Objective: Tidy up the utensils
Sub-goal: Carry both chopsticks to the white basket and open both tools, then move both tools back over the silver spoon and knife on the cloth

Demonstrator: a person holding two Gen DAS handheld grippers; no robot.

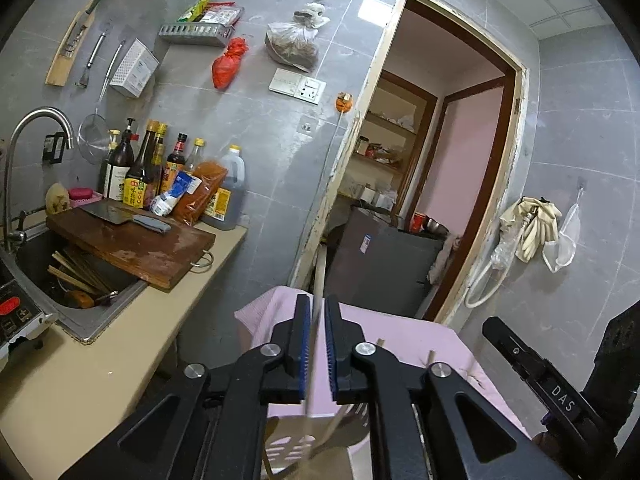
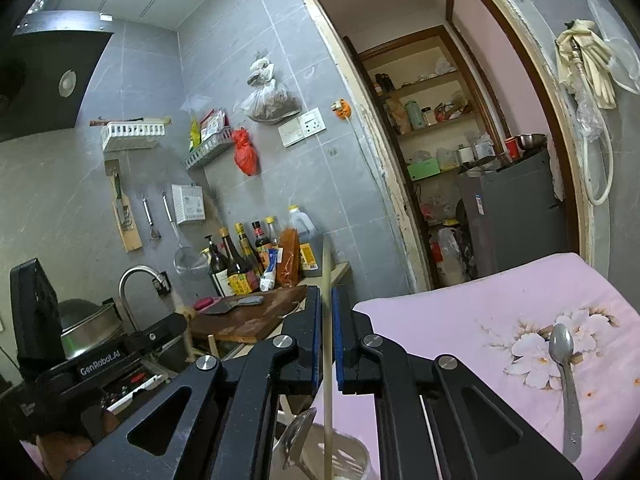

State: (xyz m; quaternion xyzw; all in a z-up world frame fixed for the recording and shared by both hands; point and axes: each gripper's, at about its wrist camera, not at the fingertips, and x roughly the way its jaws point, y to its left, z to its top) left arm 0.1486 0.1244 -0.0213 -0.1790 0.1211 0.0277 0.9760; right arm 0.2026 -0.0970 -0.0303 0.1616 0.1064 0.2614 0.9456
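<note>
In the left wrist view my left gripper (image 1: 318,304) has a thin pale chopstick (image 1: 311,360) standing upright between its blue pads, with a small gap on each side; its lower end reaches into a pale slotted utensil holder (image 1: 296,446) below. In the right wrist view my right gripper (image 2: 326,292) likewise has a pale chopstick (image 2: 328,412) upright between its pads without touching them, over the white holder (image 2: 348,458). A metal spoon (image 2: 298,436) leans in that holder. Another spoon (image 2: 565,376) lies on the pink flowered cloth (image 2: 480,304).
To the left is the counter with a sink (image 1: 76,276) holding several chopsticks, a wooden cutting board (image 1: 136,248) with a cleaver, and sauce bottles (image 1: 160,172). An open doorway (image 1: 420,184) with a grey cabinet lies ahead. Tools hang on the tiled wall.
</note>
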